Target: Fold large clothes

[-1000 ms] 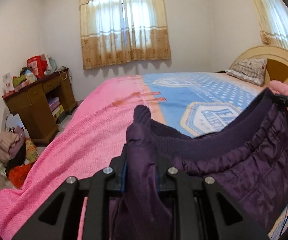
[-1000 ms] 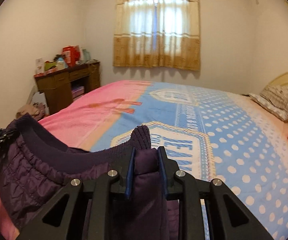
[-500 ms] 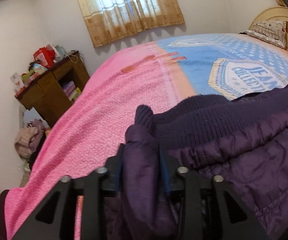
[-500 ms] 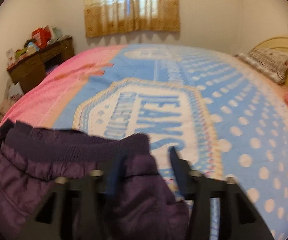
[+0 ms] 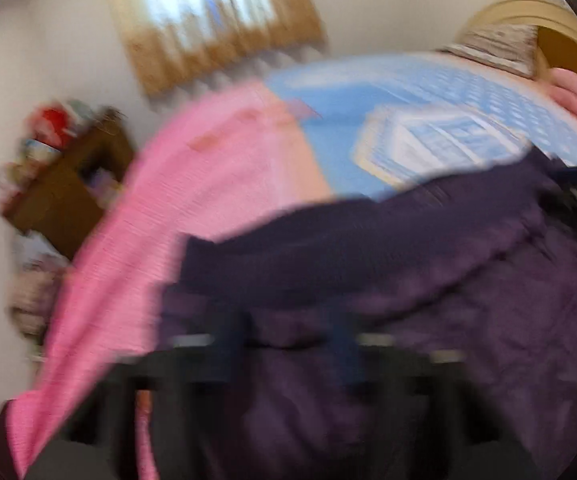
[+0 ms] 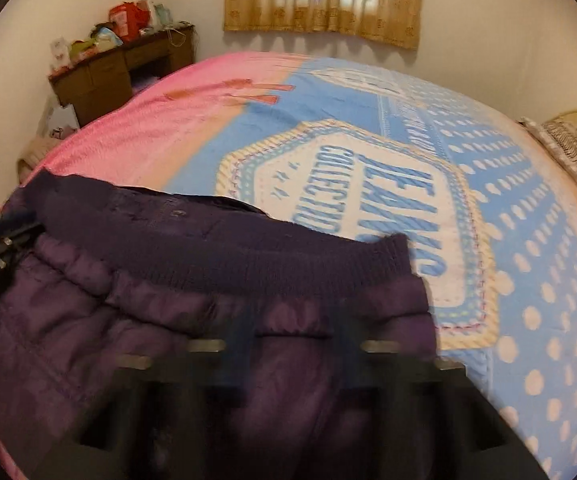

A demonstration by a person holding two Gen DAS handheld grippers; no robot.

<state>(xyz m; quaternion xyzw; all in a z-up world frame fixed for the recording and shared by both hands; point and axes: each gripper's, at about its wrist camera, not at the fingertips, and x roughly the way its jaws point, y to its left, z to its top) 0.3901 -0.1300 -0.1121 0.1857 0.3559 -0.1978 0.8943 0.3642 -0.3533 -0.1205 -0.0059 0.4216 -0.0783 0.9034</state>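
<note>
A dark purple quilted jacket (image 6: 168, 248) with a ribbed knit hem lies spread on the bed (image 6: 368, 100), hem edge away from me. My right gripper (image 6: 294, 332) hangs over its right hem corner. Its blurred jaws stand apart and are closing, with flat fabric between them. In the left wrist view, which is badly smeared, the jacket (image 5: 408, 260) fills the lower right. My left gripper (image 5: 292, 332) is over the left hem corner, jaws apart and closing, fabric between them. Each gripper shows at the edge of the other's view.
The bed cover is pink on the left and blue with white dots and a printed badge on the right. A cluttered wooden desk (image 6: 120, 72) stands by the far left wall. A pillow (image 6: 576, 152) and a headboard (image 5: 548, 28) are at the right. Clothes (image 5: 36, 292) are heaped on the floor.
Both grippers have dropped and tipped downward, and the jacket hem has come down flat onto the bed. The jaws, earlier pinched on bunched hem corners, now stand wider apart.
</note>
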